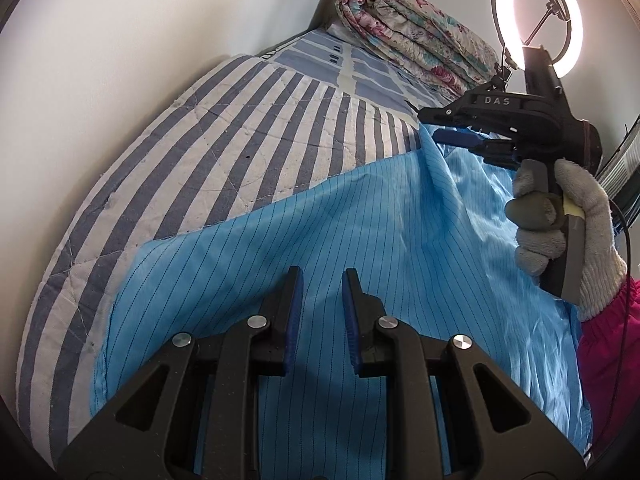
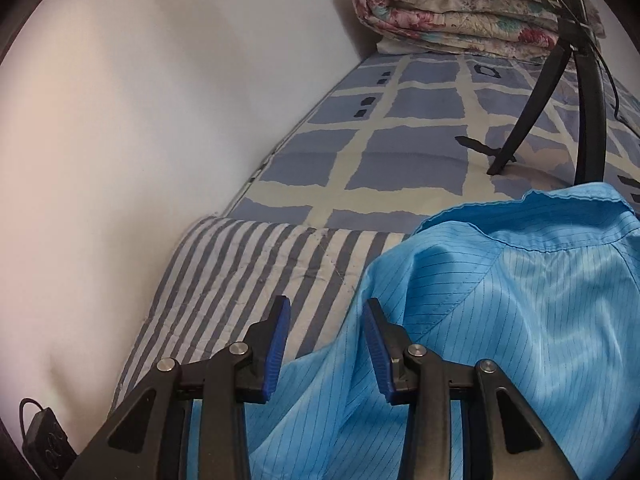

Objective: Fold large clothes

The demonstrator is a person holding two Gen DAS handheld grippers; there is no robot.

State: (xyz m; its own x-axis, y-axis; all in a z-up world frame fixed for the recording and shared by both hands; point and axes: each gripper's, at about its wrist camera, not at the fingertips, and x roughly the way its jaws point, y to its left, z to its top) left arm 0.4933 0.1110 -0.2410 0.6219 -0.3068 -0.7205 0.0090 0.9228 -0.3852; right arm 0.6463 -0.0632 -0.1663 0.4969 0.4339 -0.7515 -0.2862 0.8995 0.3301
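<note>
A light blue pinstriped garment [image 1: 340, 232] lies spread on a bed, over a blue-and-white striped quilt [image 1: 208, 136] that covers part of a sheet with blue squares [image 2: 400, 152]. The garment's hemmed edge [image 2: 532, 208] stands up in a fold near the tripod legs [image 2: 516, 136] that rest on the sheet. A folded floral quilt [image 1: 408, 36] sits at the far end of the bed against the white wall [image 1: 140, 40].

The left hand-held gripper [image 1: 320, 280] hangs just over the flat blue cloth with its blue pads apart by a narrow gap and nothing pinched between them. The right hand-held gripper [image 2: 326, 312] has its jaws standing wider apart, empty, above the garment's raised edge where it meets the striped quilt. In the left wrist view a hand in a knitted grey glove [image 1: 560, 220] grips that gripper's handle, with a pink sleeve [image 1: 608, 360] below it. A lit ring light [image 1: 548, 20] glows behind
</note>
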